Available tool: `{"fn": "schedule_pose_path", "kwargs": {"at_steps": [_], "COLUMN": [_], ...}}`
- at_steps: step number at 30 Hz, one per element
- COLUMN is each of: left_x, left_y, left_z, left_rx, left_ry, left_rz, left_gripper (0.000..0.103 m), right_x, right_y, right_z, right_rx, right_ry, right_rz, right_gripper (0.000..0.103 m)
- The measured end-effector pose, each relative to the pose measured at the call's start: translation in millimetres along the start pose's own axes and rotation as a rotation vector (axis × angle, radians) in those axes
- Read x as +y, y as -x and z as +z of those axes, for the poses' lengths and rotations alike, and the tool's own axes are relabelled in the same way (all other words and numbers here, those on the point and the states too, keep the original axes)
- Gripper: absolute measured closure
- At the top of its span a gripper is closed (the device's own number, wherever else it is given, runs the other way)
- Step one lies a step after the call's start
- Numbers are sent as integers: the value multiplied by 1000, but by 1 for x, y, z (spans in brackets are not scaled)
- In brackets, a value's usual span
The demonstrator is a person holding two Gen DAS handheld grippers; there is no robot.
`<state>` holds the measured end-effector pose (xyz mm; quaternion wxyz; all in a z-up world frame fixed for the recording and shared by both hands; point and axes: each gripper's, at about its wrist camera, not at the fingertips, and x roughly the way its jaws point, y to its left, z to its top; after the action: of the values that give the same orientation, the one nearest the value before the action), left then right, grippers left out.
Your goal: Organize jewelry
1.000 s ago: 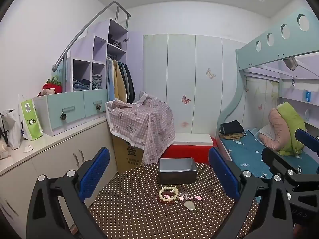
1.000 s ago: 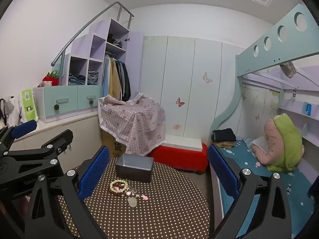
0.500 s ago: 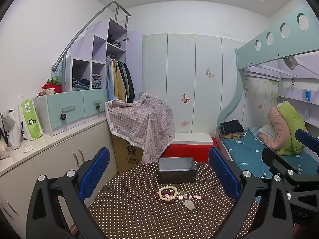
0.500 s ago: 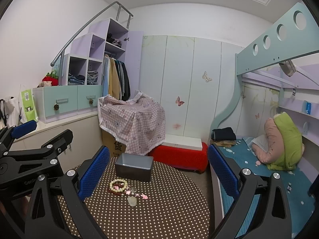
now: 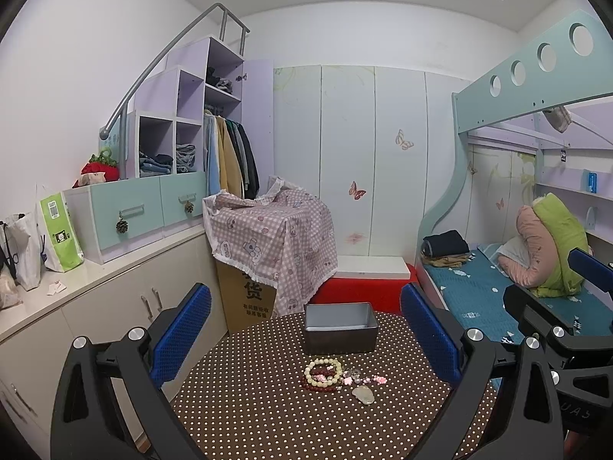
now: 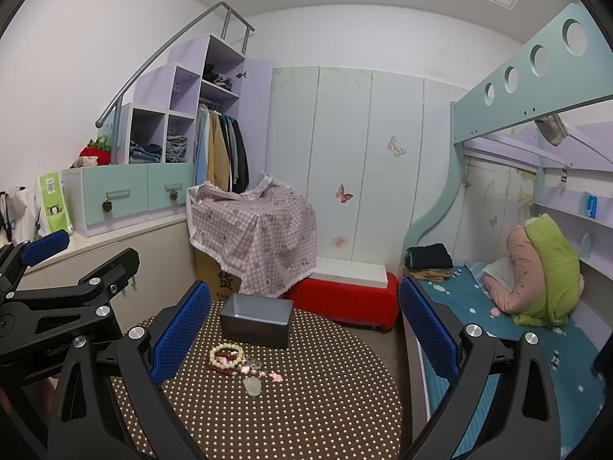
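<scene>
Both pairs of fingers stand spread wide and hold nothing: the left gripper (image 5: 306,339) and the right gripper (image 6: 304,335) hang side by side above the near edge of the dotted surface (image 5: 268,414), well short of the jewelry. Blue pads (image 5: 180,335) face inward on each finger. The jewelry lies in one small heap near the middle of the surface: a pale bead bracelet (image 5: 323,371) overlapping a dark red one (image 5: 320,382), a scatter of small pink pieces (image 5: 362,377) beside them, and a pale flat pendant (image 5: 363,395) nearest the viewer. Just behind the heap, apart from it, stands an open grey box (image 5: 340,327), seemingly empty, though its floor is not fully seen. By judgement the step in hand is the approach to a first pick, with nothing yet moved into the box. To do it well, take one piece at a time, beginning with the outlying pendant or the upper pale bracelet, so the overlapping strands are not dragged along. Bring the fingers down steeply, one pad on each side of a single bead strand, and close only once the tips reach the cloth. The beads will likely roll and the strand sag, so lift slowly and clear the box rim before release. The other gripper can stay back, out of the way.
</scene>
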<state>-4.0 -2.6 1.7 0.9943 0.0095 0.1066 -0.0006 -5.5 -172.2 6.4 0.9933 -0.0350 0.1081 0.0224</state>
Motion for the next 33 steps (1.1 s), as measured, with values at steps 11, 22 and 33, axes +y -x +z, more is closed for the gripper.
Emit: {"fn": "schedule_pose_path", "kwargs": {"at_steps": [11,22,33], "left_x": [-2,-2,-2], "left_y": [-2,-3,-7], "left_z": [0,-1,-4], "left_rx": [0,3,13], "left_ry": [-3,-6,-8], "left_rz": [1,3,1], "left_gripper": [7,7,7], "right_x": [0,0,0], "right_y": [0,0,-2], "right_z": [-1,-1,-4], "right_rx": [1,5,11], "right_ry": [-3,-5,-6], "right_rz": [0,0,-1], "right_gripper": [8,8,8]}}
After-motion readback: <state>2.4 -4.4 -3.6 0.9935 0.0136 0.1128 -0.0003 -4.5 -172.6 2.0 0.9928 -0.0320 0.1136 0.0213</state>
